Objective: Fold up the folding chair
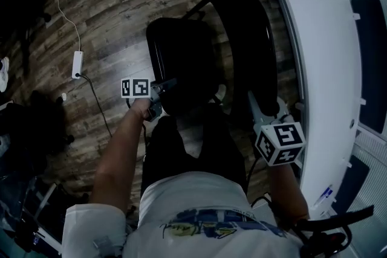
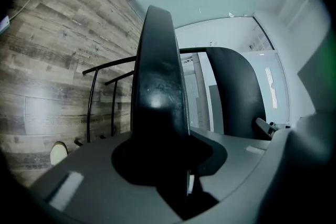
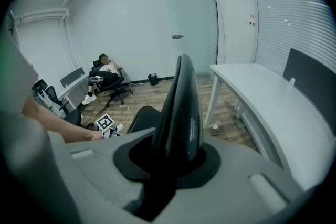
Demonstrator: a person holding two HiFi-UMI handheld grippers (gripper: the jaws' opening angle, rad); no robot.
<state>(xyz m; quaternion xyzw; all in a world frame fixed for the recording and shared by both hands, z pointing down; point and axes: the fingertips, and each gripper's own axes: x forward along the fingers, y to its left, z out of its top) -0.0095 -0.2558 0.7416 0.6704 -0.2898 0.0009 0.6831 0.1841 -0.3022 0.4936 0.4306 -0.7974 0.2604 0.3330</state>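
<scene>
Head view, one chair (image 1: 181, 51), two tongs (image 1: 162, 89) (image 1: 257, 107)

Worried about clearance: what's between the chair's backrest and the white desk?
In the right gripper view, only bare wood floor separates the backrest from the desk and its leg.

Chair legs (image 2: 90, 107) partly hidden behind seat (image 2: 157, 86); bkgd person (image 3: 107, 75) too small.
</scene>
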